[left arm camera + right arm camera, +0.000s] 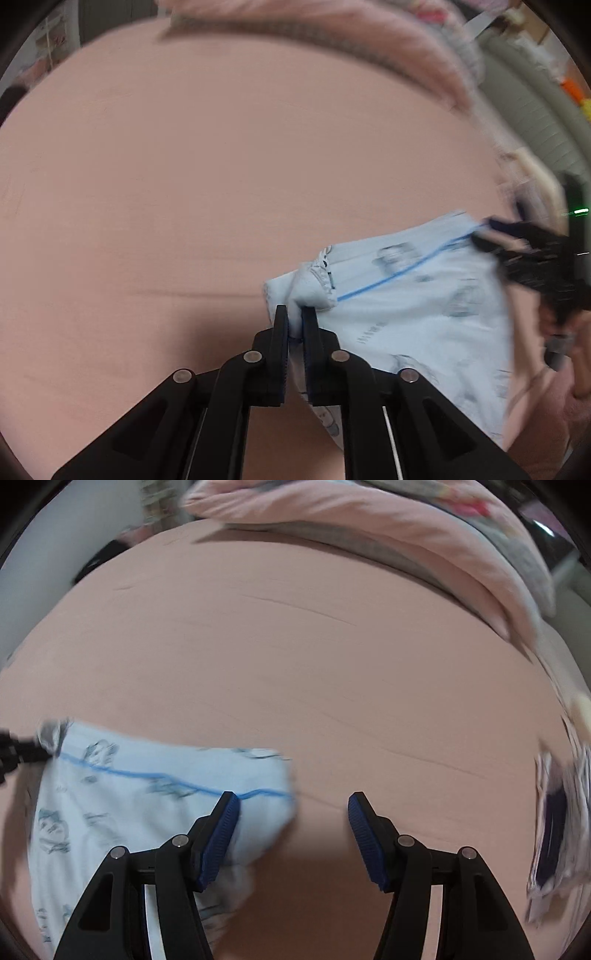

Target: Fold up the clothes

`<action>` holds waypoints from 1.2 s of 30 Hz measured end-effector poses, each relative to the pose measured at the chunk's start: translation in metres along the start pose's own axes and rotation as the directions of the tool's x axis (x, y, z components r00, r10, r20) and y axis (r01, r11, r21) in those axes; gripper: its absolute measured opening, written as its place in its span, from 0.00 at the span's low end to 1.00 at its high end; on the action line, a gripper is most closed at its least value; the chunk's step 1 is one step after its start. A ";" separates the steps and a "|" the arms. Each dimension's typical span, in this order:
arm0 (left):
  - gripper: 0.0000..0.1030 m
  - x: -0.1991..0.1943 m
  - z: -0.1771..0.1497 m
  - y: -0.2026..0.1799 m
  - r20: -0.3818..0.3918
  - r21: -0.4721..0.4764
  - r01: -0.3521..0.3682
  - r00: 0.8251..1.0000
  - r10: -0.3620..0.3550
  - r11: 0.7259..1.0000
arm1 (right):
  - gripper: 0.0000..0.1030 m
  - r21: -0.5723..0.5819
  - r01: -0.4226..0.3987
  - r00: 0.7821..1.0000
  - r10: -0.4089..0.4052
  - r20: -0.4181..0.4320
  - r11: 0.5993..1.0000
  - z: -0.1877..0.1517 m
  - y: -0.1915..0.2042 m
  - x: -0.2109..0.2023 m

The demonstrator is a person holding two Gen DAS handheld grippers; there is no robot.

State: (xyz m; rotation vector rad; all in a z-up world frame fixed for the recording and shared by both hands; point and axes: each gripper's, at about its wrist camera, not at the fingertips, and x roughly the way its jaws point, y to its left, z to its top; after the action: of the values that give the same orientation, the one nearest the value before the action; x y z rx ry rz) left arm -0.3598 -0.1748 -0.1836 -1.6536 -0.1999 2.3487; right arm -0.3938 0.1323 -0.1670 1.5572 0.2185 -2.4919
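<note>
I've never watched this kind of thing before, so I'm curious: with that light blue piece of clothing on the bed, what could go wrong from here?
1. The left gripper pinches only a small bunch at the garment's edge; a tug might pull it free.
2. The right gripper is open with only bedsheet between its fingers, the garment's corner by one fingertip, so closing now might miss.
3. The cloth looks rumpled, so the fold might come out crooked.
</note>
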 end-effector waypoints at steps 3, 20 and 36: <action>0.40 -0.018 -0.013 0.008 0.094 -0.098 0.054 0.995 -0.045 0.994 | 0.64 0.152 -0.118 0.993 0.121 -0.012 0.981 -0.004 -0.025 0.002; 0.04 -0.028 -0.004 -0.061 0.186 0.028 0.183 0.965 -0.185 0.983 | 0.05 0.163 -0.285 0.951 0.257 0.172 0.945 -0.006 -0.040 -0.067; 0.49 0.004 0.058 -0.090 0.173 -0.064 0.159 0.974 -0.146 0.985 | 0.47 0.209 0.012 0.990 -0.042 0.136 0.978 -0.061 -0.151 -0.080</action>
State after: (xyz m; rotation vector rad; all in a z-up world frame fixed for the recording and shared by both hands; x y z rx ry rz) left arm -0.4033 -0.0851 -0.1441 -1.4163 -0.4394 2.3895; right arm -0.3425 0.2996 -0.1184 1.4497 -0.0438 -2.7067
